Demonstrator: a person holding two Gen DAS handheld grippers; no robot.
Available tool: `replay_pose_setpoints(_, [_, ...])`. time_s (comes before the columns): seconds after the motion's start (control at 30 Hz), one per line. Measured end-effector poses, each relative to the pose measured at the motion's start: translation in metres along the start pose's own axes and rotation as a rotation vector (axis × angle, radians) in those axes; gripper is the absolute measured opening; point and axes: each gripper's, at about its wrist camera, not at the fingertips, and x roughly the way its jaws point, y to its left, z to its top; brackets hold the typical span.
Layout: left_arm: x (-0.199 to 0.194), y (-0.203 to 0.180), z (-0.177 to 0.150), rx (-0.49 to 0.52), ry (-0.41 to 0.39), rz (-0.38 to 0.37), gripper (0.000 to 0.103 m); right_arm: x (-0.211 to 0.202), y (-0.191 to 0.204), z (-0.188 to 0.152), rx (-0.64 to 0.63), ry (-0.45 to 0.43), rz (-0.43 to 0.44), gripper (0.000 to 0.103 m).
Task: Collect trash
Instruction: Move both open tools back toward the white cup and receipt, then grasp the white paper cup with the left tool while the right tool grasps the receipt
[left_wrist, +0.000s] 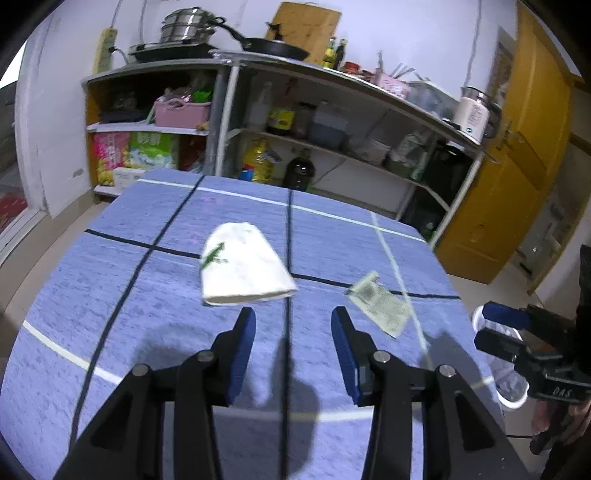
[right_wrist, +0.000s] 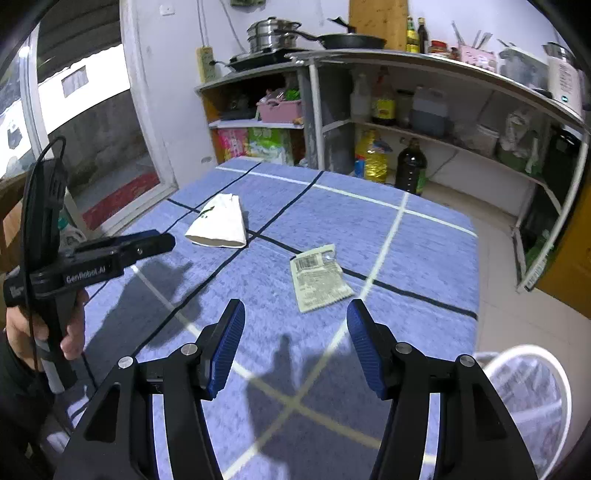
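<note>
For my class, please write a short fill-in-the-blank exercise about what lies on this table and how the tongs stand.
1. The crushed paper cup lying on its side is mainly ____ in colour.
2. The table is covered with a ____ cloth with dark and pale lines.
3. The flat wrapper bears a printed ____ near its top edge.
4. Both the left tongs and right tongs hold ____.

Missing words: white; blue; barcode; nothing

surface: blue checked tablecloth (right_wrist: 424, 251) | on it — flattened white paper cup (left_wrist: 242, 267); printed wrapper (right_wrist: 319, 278) — apart
</note>
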Motion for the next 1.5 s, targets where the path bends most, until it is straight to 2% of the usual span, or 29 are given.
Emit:
replay_pose_setpoints(0.3, [0.04, 0.033, 0.019, -0.076, 0.008, 0.075, 0.058, 0.063, -0.006, 0.009, -0.03, 0.069, 0.003, 0.058])
replay_pose_setpoints(0.67, [0.086, 0.04, 0.025, -0.087, 0.089, 0.084, 0.059, 0.112, -0.016, 0.017, -0.048, 0.113, -0.017, 0.058])
replay_pose_setpoints(0.93, [0.098, 0.033, 0.023, -0.061, 0.113, 0.107, 0.06, 0.128, -0.013, 0.019, -0.113, 0.134, -0.065, 0.059])
replay_pose_setpoints(1.07, [0.098, 0.031, 0.023, -0.055, 0.108, 0.118, 0.059, 0.13, -0.021, 0.019, -0.065, 0.145, -0.036, 0.06])
replay_pose_setpoints(1.13, [0.097, 0.031, 0.022, -0.054, 0.108, 0.118, 0.049, 0.129, -0.019, 0.019, -0.066, 0.151, -0.047, 0.059])
replay_pose_setpoints(1.2, [0.096, 0.03, 0.021, -0.045, 0.107, 0.111, 0.037, 0.128, -0.017, 0.02, -0.061, 0.161, -0.056, 0.053])
replay_pose_setpoints(1.37, [0.087, 0.022, 0.02, -0.007, 0.079, 0.101, 0.026, 0.125, -0.011, 0.018, -0.072, 0.163, -0.072, 0.039])
replay_pose_setpoints(1.5, [0.075, 0.014, 0.023, 0.008, 0.049, 0.071, 0.017, 0.12, -0.008, 0.014, -0.075, 0.157, -0.093, 0.034])
